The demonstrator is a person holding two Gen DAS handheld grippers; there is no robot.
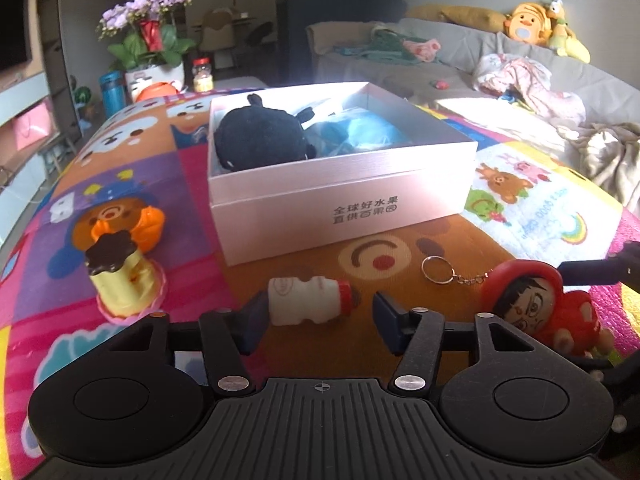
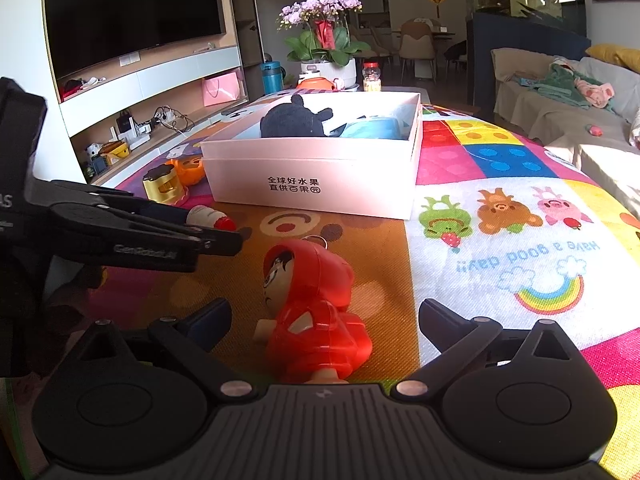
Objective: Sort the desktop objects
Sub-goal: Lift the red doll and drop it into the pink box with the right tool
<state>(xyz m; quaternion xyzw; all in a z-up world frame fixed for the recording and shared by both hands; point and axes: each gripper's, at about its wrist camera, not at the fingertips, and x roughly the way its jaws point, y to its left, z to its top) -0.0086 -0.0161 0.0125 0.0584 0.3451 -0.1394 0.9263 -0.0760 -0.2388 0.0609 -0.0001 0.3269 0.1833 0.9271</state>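
Pink-white cardboard box [image 1: 340, 216] sits open in the middle of the tabletop [image 1: 200, 168], which is covered by a loud cartoon patchwork mat. Inside it there's a dark plush toy [image 1: 256, 140] on the left and something blue [image 1: 360, 132] next to it, can't really tell what that one is.

The left gripper [image 1: 316, 312] has its fingers spread wide, and a small white yogurt bottle [image 1: 308, 300] with a red cap is lying on its side right between them. The left finger looks to be at the bottle's base or just beside it; the right one is clearly apart from the cap. So nothing is gripped there.

The right gripper [image 2: 324, 320] is also spread wide, straddling a red hooded figurine [image 2: 316, 308] that lies on the mat, face turned to the left. Neither finger touches it. The figurine has a keyring [image 1: 438, 270] on a short chain trailing toward the box.

Off to the left of the box stands a yellow toy cup [image 1: 120, 280] with a dark brown top, and just behind it an orange plastic toy [image 1: 148, 224]. Both are well apart from the grippers.

Further back at the tabletop's far end: a pot of purple orchids [image 2: 324, 28], a blue bottle [image 2: 272, 76] and a jar [image 2: 372, 76] with a red lid
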